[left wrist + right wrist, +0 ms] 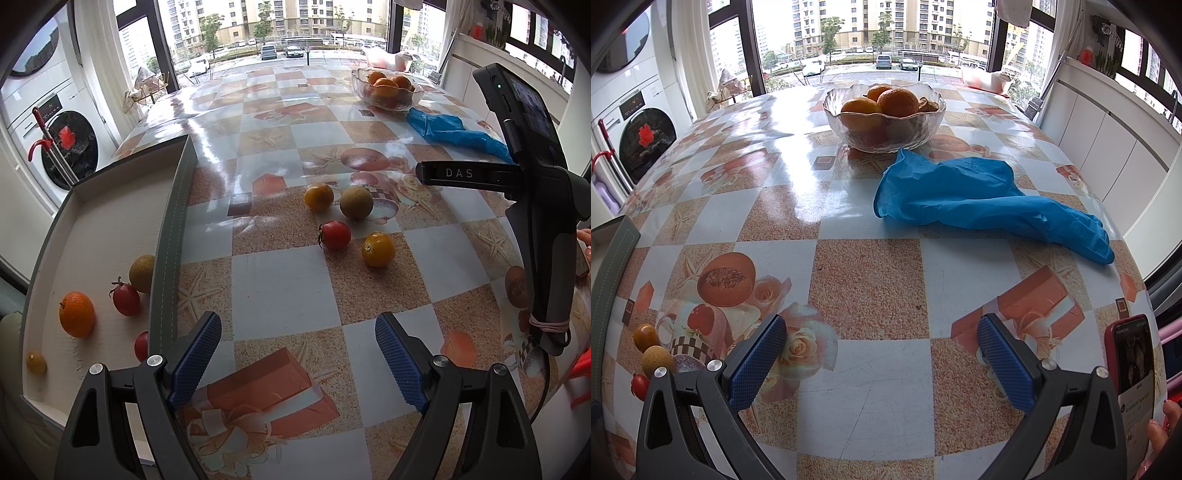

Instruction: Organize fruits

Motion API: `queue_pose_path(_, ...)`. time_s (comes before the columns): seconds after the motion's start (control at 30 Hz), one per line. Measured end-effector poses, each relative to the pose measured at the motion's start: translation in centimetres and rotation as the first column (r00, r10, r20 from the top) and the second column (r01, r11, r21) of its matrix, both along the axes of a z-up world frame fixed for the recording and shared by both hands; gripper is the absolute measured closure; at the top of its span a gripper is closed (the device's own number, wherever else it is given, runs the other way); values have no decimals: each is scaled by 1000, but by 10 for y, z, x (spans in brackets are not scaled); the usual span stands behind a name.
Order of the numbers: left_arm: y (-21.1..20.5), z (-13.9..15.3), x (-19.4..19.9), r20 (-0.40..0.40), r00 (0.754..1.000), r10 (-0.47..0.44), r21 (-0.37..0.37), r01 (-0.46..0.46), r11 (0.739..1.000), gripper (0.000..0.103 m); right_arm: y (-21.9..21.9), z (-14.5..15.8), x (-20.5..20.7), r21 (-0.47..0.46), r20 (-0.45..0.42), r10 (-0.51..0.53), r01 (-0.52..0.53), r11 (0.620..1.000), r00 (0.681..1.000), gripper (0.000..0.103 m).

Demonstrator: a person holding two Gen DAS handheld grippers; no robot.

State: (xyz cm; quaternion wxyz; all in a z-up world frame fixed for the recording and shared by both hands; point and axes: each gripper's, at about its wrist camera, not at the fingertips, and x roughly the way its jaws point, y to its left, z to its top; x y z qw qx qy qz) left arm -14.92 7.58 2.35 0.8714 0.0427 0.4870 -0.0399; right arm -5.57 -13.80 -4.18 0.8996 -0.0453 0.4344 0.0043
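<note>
In the left wrist view, several small fruits lie loose on the table: a yellow tomato [318,197], a brownish-green fruit [356,202], a red tomato [335,235] and another yellow tomato [378,249]. A grey tray [173,236] at left holds an orange [77,314], a red tomato [126,299], a green fruit [142,273], another red tomato [142,346] and a small yellow fruit [36,363]. My left gripper [297,358] is open and empty, near the tray's right wall. My right gripper [881,363] is open and empty; its body [532,177] shows at right.
A glass bowl [849,125] of oranges [897,102] stands at the back of the table. A blue glove [979,195] lies in front of it. A phone [1134,384] is held at right. A washing machine [55,122] stands beyond the table's left edge.
</note>
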Motion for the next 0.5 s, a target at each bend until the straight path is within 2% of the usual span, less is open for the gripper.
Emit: queue_pose_path(0.5,3,4,-1,10,1000,3,-13,-3,1000,16,0,1,0,0,0,0,0,1000,1000,0)
